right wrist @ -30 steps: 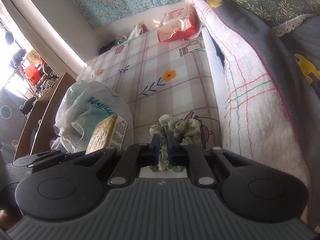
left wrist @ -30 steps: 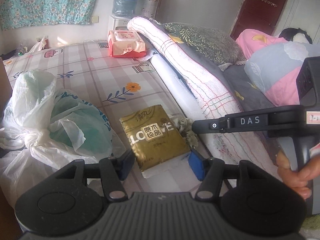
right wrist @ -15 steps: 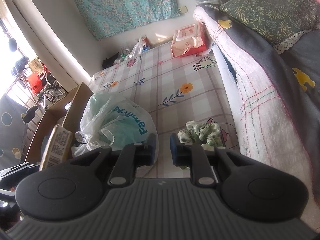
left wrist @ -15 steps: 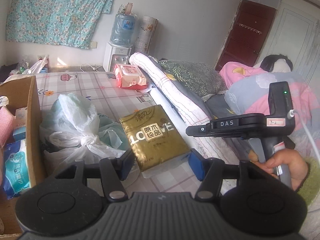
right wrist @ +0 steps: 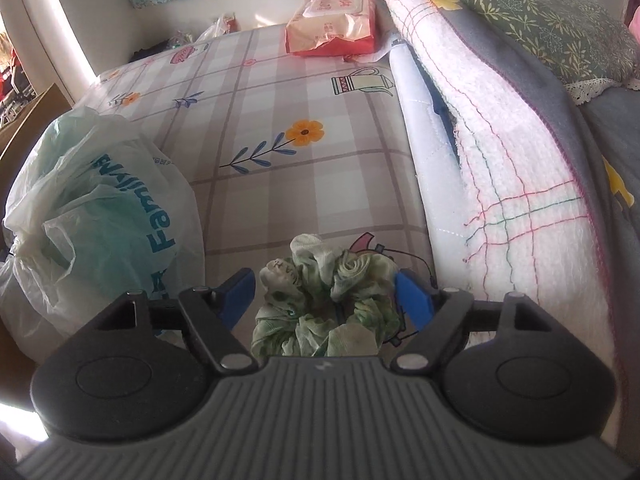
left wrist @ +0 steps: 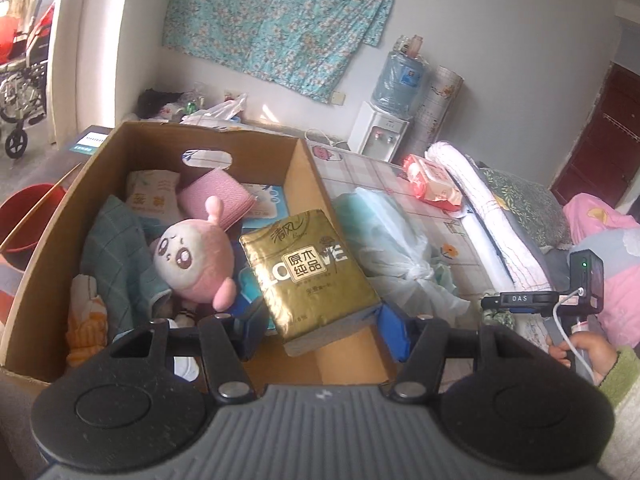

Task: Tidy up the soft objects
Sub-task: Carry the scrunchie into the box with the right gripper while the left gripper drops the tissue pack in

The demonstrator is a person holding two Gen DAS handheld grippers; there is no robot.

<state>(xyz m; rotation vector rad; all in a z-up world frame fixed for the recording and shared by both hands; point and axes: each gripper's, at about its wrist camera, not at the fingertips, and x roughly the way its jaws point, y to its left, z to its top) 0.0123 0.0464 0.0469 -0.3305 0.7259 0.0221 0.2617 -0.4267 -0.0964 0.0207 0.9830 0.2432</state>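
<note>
My left gripper is shut on a gold tissue pack and holds it in the air over the right part of an open cardboard box. Inside the box lie a pink plush toy, a green checked cloth and other soft packs. In the right wrist view my right gripper points down at the bed, and its jaws are opening. A green scrunchie lies on the checked sheet between its blue fingertips, which do not press on it.
A tied white-green plastic bag sits left of the scrunchie, beside the box. A red wet-wipe pack lies at the far end of the bed. Rolled blankets line the right side. A red bucket stands left of the box.
My left gripper swung left and up with the tissue pack, from over the bed to over the box. My right gripper went from shut to open and now straddles the scrunchie.
</note>
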